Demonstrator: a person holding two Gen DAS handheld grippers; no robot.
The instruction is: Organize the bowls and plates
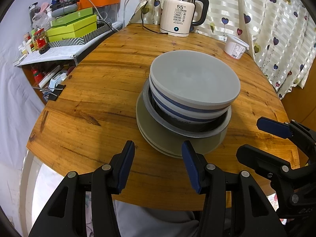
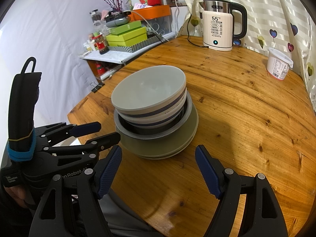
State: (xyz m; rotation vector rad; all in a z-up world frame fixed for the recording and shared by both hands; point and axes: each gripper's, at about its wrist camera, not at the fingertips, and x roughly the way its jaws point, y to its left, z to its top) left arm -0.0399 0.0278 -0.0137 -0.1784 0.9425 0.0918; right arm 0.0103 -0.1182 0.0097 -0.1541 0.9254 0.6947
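Note:
One stack of dishes stands mid-table. On top is a grey bowl, nested in white bowls with blue bands. These sit in a dark-lined grey bowl on olive-grey plates. My left gripper hangs open just in front of the plates' near rim, nothing between its fingers. My right gripper is open too, at the near edge of the stack, empty. Each gripper shows in the other's view: right, left.
At the back of the wooden table stand an electric kettle with its cord and a white tub. A cluttered side shelf with green boxes is at the left. Curtain hangs behind.

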